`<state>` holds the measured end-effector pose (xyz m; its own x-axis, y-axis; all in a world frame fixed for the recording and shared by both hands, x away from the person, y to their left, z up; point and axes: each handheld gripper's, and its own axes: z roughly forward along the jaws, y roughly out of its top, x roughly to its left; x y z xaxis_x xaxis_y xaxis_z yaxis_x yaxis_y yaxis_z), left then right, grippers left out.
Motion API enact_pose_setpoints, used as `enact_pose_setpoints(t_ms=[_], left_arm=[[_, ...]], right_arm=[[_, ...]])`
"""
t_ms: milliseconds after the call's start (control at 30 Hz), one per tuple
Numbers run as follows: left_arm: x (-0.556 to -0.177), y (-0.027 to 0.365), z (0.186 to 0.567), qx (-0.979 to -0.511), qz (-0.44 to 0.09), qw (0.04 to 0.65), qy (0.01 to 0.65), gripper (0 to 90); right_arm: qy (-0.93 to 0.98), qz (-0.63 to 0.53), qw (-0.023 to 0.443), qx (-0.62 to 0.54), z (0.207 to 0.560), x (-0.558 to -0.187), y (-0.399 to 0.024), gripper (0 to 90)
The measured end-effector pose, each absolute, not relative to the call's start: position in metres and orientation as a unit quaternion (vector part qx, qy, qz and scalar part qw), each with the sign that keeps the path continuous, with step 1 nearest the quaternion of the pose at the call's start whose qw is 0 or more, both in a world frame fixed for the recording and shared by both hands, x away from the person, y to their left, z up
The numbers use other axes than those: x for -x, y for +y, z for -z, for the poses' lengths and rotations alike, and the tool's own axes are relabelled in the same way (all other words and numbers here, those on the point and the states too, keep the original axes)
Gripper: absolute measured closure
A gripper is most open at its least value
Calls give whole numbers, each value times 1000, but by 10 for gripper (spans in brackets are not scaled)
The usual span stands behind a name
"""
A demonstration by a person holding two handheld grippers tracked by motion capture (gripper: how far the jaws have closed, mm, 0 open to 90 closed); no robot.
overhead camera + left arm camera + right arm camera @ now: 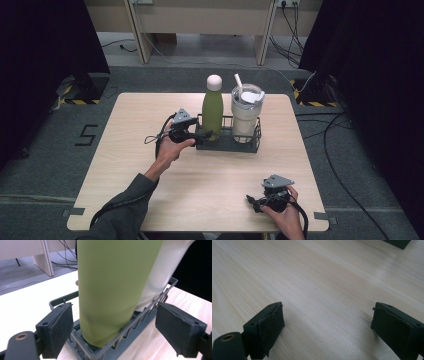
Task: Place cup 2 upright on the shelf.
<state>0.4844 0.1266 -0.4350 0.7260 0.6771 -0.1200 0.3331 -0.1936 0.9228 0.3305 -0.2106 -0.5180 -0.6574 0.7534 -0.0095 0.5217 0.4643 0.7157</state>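
Observation:
A green bottle [212, 112] with a white cap stands in a dark wire rack [235, 145] at the back middle of the table, beside a white tumbler [246, 117] with a lid and straw. My left gripper [204, 134] points at the rack's left end, low by the bottle's base. In the left gripper view the left gripper [112, 322] is open. The rack's near end [140, 322] and the green bottle [110, 285] lie between the jaws, and the pads are off the bottle. The tumbler [162, 267] stands behind. My right gripper [251, 201] rests open near the front right edge, and in its own view the right gripper [327, 322] has bare wood between its jaws.
The light wooden table [210, 185] has open surface in front of the rack and at the left. A dark corner [398, 242] shows at the top of the right gripper view. Desk legs and cables [295, 30] lie on the floor beyond the table.

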Motion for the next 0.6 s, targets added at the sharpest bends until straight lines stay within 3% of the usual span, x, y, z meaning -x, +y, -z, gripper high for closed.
enact_pose_setpoints(t_ms=[500, 600], left_arm=[[-467, 152, 429, -763, -160, 532, 331, 146], [-463, 159, 430, -759, -140, 537, 341, 146]], right_arm=[[839, -352, 165, -380, 518, -330, -210, 110], [839, -352, 165, -380, 518, -330, -210, 109]])
